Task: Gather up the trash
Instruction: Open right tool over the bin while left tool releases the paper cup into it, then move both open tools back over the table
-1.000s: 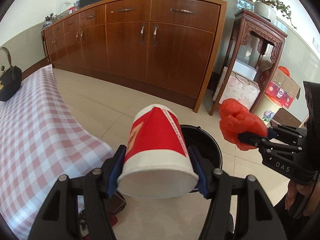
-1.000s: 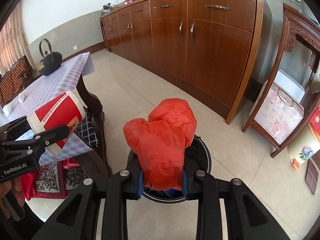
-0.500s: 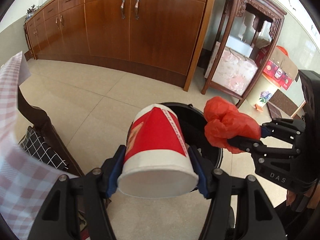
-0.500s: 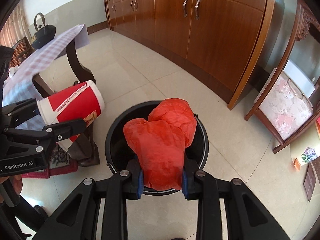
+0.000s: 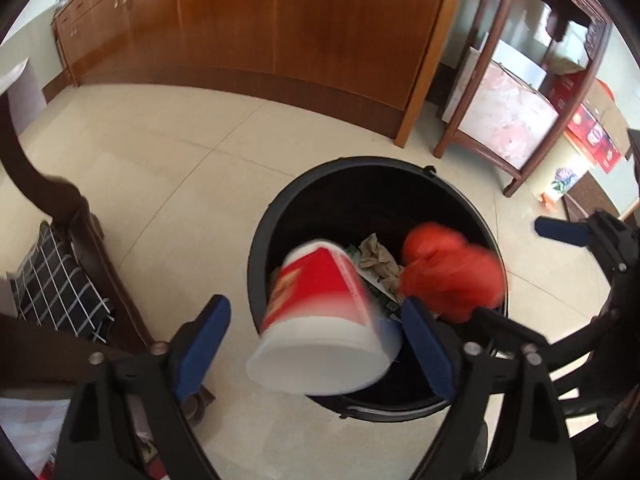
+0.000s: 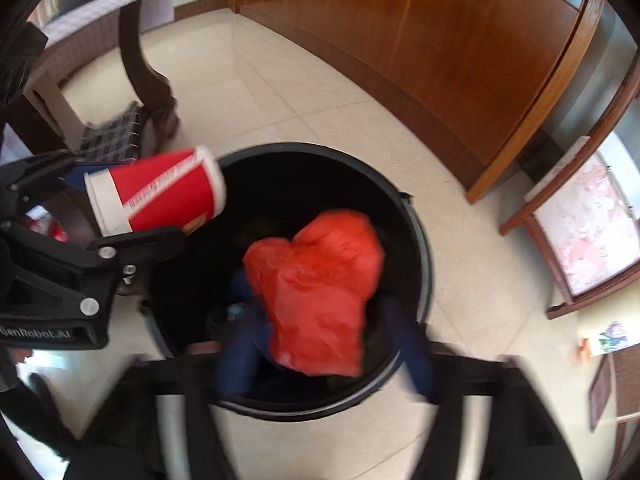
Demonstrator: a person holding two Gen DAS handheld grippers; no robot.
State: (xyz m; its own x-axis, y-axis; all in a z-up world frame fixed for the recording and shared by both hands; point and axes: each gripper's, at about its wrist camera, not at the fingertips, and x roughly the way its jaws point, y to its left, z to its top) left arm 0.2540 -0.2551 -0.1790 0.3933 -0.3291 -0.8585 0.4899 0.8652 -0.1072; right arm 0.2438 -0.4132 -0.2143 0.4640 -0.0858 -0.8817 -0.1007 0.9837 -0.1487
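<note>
1. Sideboard [image 5: 288, 28] of brown wood runs along the far wall above pale floor tiles [image 5: 160, 152]; a carved dark wooden stand [image 5: 516, 92] is at its right end, and a dark table leg [image 6: 144, 60] with a black-and-white checked cloth [image 5: 56, 280] beside it sits at the left.
2. Black round trash bin [image 5: 452, 196] stands on the tiles below both grippers. Inside it lie crumpled beige paper [image 5: 376, 258] and some printed scraps against its dark bottom.
3. Red-and-white paper cup [image 5: 320, 312] is over the bin's near-left rim, blurred. Its long axis tilts, with the white base toward the left wrist camera and the mouth pointing down and away into the bin.
4. Red plastic bag [image 6: 316, 288], crumpled, is above the bin's opening on its right side; its longer dimension runs from the right wrist camera toward the bin's middle.
5. Left gripper [image 5: 316, 328] has just spread its jaws wide; the blue pads [image 5: 204, 340] stand clear of the cup, which is between them but not pressed.
6. Right gripper [image 6: 324, 344] has likewise just opened; its blurred blue fingers [image 6: 240, 352] flank the bag without clamping it.
</note>
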